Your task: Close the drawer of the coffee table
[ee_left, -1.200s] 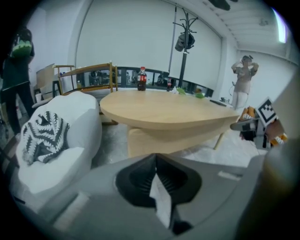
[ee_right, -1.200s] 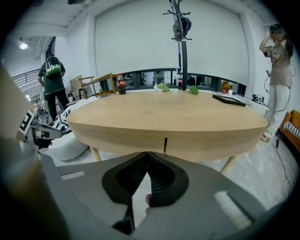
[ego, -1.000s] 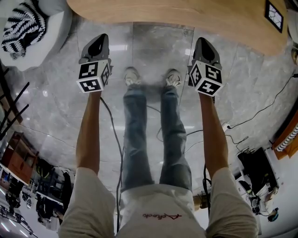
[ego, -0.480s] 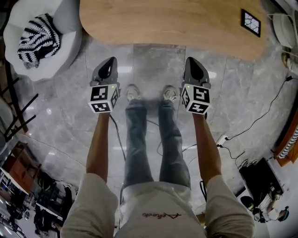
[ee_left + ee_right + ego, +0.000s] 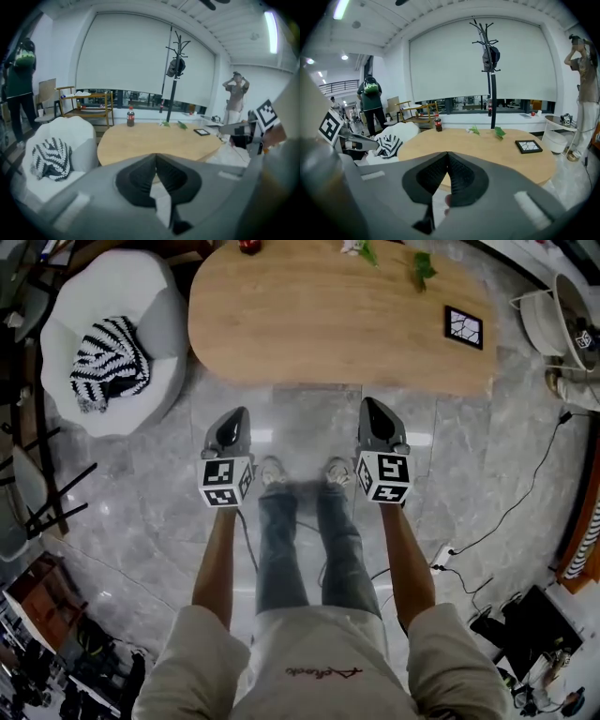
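One broad oval coffee table (image 5: 328, 320) fills the top of the head view, and no drawer juts from its near edge. The drawer itself is hidden under the wooden top, so I judge it pushed home and the task about finished. Over the grey floor (image 5: 309, 418), short of the table, hang the left gripper (image 5: 236, 416) and the right gripper (image 5: 368, 405). Each has its jaws pressed together on nothing and touches neither table nor drawer. Nothing seems left but to stand clear.
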`<state>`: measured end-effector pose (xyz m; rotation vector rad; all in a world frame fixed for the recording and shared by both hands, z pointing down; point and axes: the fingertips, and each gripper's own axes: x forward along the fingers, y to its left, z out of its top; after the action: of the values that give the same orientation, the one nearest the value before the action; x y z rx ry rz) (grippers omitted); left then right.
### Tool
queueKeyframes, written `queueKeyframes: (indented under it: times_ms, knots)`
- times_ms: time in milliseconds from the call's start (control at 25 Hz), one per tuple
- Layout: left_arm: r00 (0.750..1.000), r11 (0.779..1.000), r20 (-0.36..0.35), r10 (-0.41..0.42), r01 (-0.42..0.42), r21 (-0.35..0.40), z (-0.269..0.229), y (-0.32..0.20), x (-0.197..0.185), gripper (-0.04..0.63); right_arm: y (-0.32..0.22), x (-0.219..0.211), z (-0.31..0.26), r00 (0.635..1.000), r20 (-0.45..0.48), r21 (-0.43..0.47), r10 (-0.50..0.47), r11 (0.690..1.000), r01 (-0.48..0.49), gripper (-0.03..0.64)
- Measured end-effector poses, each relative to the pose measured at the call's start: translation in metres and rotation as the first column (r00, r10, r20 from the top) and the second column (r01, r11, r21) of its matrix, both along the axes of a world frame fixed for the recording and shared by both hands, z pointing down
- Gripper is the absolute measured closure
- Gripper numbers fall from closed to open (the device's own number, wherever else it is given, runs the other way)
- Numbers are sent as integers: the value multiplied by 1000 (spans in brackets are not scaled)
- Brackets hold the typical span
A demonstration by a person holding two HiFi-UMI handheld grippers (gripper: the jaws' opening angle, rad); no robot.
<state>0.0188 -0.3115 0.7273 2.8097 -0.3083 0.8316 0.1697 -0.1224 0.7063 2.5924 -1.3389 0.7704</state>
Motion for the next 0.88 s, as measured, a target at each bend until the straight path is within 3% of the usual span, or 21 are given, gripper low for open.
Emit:
queueKeyframes:
  times_ms: [280, 480, 880]
  knots:
    - [999, 999, -31, 28, -28, 19, -76, 19, 2, 594, 9, -7, -76, 1000, -22, 35, 0, 999, 1, 614]
    - [995, 999, -91, 28, -24, 45, -146, 30, -1, 595, 16, -13, -134, 999, -38, 87, -20, 996, 23, 614]
    - [986, 995, -165, 26, -10, 97, -266, 54, -35, 595, 43, -35, -268, 992, -119, 158, -29, 986, 48, 614]
